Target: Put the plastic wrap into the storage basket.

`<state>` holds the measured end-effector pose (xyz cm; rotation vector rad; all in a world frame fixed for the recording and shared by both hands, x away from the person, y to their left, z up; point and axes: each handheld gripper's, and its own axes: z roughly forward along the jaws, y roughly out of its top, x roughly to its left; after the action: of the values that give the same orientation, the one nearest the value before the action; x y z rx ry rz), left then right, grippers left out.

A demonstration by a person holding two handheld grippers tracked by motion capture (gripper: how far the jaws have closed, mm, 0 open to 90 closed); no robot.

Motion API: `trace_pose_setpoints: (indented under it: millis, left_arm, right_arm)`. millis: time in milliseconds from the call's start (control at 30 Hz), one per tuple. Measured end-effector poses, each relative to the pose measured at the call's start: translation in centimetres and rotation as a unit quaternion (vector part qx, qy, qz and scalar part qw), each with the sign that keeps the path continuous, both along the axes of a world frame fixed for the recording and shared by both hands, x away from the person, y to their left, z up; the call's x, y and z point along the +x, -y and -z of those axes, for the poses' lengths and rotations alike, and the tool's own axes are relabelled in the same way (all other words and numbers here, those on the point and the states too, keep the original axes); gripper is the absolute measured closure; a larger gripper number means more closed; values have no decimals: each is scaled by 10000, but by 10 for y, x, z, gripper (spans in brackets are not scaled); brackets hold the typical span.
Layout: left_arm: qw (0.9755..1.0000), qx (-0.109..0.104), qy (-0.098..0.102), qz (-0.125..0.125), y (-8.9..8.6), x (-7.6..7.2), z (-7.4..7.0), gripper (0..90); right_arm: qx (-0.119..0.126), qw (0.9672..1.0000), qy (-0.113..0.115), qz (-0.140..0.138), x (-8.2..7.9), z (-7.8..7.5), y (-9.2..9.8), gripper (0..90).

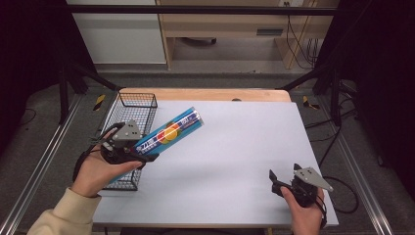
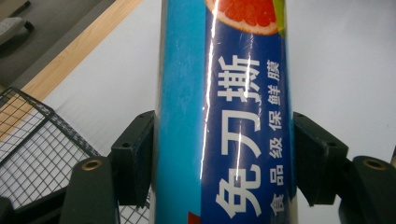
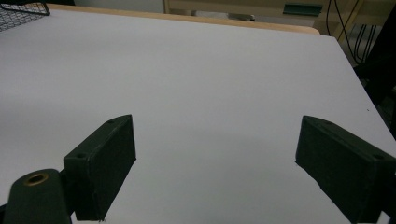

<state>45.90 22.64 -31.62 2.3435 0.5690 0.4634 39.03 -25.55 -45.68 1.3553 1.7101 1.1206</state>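
Note:
A long blue tube (image 1: 172, 129) printed with a fruit picture and white characters is held tilted above the table's left side, its far end pointing up and to the right. My left gripper (image 1: 143, 148) is shut on the tube's lower part. In the left gripper view the tube (image 2: 224, 93) runs straight up between the two jaws, and both pads (image 2: 135, 154) press its sides. Near the table's front right, my right gripper (image 1: 284, 172) stands open and holds nothing. Its jaws are spread wide over bare white surface in the right gripper view (image 3: 215, 163).
A black wire basket (image 1: 131, 105) stands at the left edge of the white table (image 1: 235, 147), partly under my left hand, and appears as mesh in the left gripper view (image 2: 37, 154). A wooden strip (image 1: 205, 94) runs along the table's far edge. Metal frame rails flank both sides.

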Motion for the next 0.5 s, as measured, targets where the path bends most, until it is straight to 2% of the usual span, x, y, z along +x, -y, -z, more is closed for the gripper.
trace_pose_setpoints:
  millis: [500]
  left_arm:
    - [9996,26,-21,-271,-20,-5,2,321]
  right_arm:
    - [22,10000,-11,44,0,0,0,124]
